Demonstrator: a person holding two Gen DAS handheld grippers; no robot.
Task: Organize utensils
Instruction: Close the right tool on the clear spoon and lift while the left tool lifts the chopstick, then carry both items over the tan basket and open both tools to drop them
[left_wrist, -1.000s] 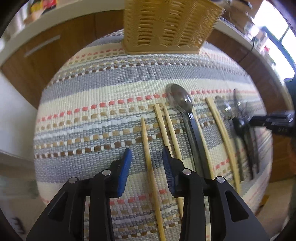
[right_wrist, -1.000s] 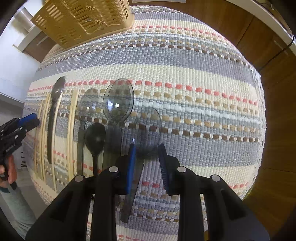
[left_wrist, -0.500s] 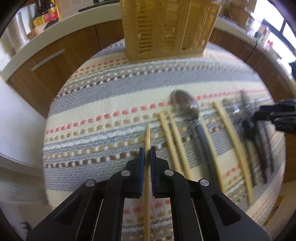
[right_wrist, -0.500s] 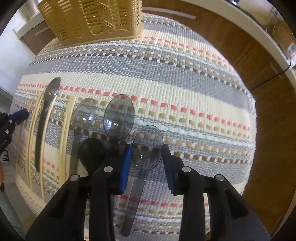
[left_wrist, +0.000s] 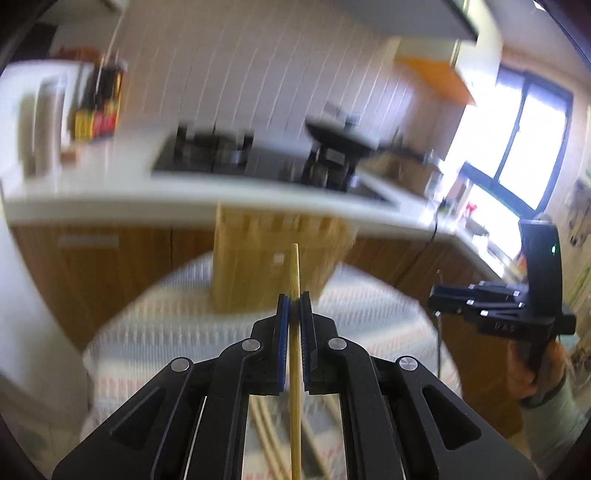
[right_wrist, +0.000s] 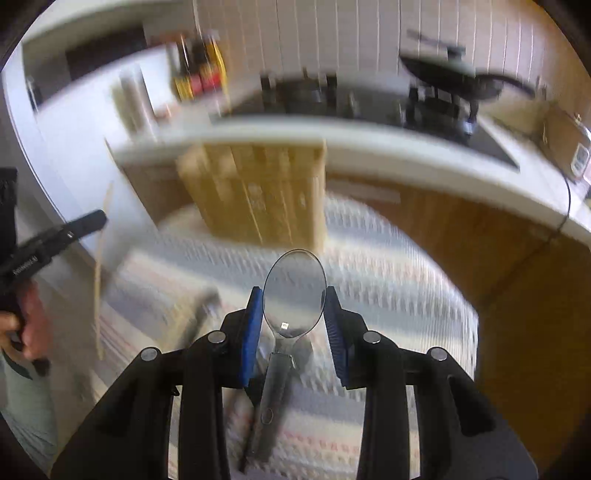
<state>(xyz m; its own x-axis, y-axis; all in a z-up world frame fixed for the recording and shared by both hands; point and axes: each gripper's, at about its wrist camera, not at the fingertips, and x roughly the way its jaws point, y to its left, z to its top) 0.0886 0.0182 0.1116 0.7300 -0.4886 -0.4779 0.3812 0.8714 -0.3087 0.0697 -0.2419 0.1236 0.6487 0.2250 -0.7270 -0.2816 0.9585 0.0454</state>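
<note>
My left gripper (left_wrist: 294, 300) is shut on a wooden chopstick (left_wrist: 294, 269), lifted above the striped mat (left_wrist: 177, 332), its tip pointing at the yellow wicker utensil basket (left_wrist: 258, 266). My right gripper (right_wrist: 294, 299) is shut on the bowl of a clear smoky plastic spoon (right_wrist: 294, 295), raised off the mat (right_wrist: 388, 288) and facing the basket (right_wrist: 258, 192). The left gripper with its chopstick (right_wrist: 99, 273) shows at the left of the right wrist view. The right gripper (left_wrist: 491, 306) shows at the right of the left wrist view. Other chopsticks (left_wrist: 264, 417) lie blurred on the mat below.
A white kitchen counter (left_wrist: 184, 192) with a stove and pan (right_wrist: 450, 74) runs behind the basket. Bottles (right_wrist: 195, 62) stand at the back left. Wooden cabinets (right_wrist: 498, 229) lie under the counter. A bright window (left_wrist: 517, 129) is at the right. Dark spoons (right_wrist: 195, 317) remain on the mat.
Both grippers have risen off the mat and tilted up toward the basket. The left one carries the chopstick; the right one has closed on the clear spoon and lifted it.
</note>
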